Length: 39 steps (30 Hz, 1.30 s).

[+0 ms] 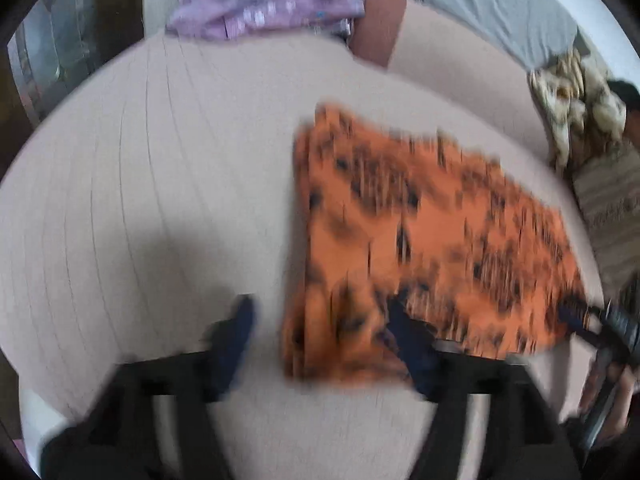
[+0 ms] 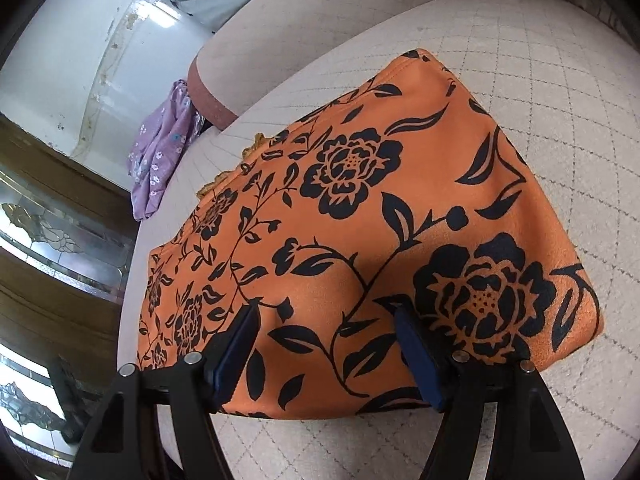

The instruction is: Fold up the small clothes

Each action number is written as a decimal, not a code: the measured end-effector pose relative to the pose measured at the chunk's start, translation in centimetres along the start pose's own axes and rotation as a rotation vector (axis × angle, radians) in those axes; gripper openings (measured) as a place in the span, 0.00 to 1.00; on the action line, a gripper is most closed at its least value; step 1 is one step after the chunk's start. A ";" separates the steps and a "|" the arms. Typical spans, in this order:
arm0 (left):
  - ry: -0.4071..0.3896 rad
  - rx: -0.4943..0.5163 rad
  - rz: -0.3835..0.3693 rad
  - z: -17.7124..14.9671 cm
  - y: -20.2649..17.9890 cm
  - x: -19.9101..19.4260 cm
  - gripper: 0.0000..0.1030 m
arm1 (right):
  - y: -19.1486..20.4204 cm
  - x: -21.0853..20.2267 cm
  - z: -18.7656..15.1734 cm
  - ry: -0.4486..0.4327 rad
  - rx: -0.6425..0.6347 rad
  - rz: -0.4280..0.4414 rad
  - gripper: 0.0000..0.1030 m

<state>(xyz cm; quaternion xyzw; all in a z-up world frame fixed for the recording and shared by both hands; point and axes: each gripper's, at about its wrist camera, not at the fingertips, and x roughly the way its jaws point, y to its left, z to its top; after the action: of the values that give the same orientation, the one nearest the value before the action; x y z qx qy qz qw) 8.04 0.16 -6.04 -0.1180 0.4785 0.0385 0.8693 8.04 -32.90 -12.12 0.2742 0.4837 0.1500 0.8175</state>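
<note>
Both tools gape, left tool (image 1: 320, 336) and right tool (image 2: 326, 340) holding nothing; pinch orange garment (image 2: 360, 220) edges evenly before the next fold.

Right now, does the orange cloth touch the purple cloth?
Apart. The right wrist view shows bare quilted surface between the orange cloth and the purple cloth, which lies at the edge.

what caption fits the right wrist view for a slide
Right tool open above a folded orange flowered cloth on a quilted bed, purple cloth at the edge.
</note>
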 end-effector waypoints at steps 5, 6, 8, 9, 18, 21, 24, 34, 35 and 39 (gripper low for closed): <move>-0.003 0.030 -0.011 7.3 -1.3 4.4 0.73 | -0.1 -0.1 -0.2 0.000 -0.006 0.002 0.74; 0.029 0.034 -0.008 8.5 -1.4 6.2 0.63 | -0.2 -0.2 -0.2 -0.001 -0.004 0.005 0.74; 0.074 0.098 0.090 9.9 -1.4 9.2 0.15 | -0.4 -0.2 -0.2 -0.002 0.000 0.016 0.74; 0.091 0.099 0.173 10.5 -0.4 10.8 0.15 | -0.5 -0.3 -0.3 -0.004 0.003 0.023 0.74; -0.040 -0.025 0.100 9.2 2.3 5.5 0.70 | 1.4 -2.2 2.6 -0.035 -0.006 0.079 0.74; -0.063 0.032 0.029 7.4 -0.6 4.1 0.72 | 2.8 -1.0 6.1 -0.017 -0.031 0.156 0.79; -0.022 0.101 -0.029 5.5 -3.5 4.4 0.72 | -1.0 3.0 10.6 0.033 0.076 0.046 0.76; 0.033 0.141 0.014 1.7 -5.1 4.9 0.72 | -2.6 -2.5 10.1 -0.071 0.147 0.117 0.78; 0.035 0.142 0.016 1.5 -5.2 5.0 0.72 | -1.8 -2.4 8.4 -0.027 0.104 0.146 0.80; 0.044 0.140 0.039 0.7 -5.2 4.1 0.72 | -4.4 -1.1 4.5 0.033 0.119 0.051 0.73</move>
<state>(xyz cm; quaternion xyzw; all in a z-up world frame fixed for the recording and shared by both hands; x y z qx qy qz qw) 11.75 -4.91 -8.26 -0.0482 0.5012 0.0193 0.8638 11.30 -38.34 -12.24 0.3320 0.4979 0.1464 0.7877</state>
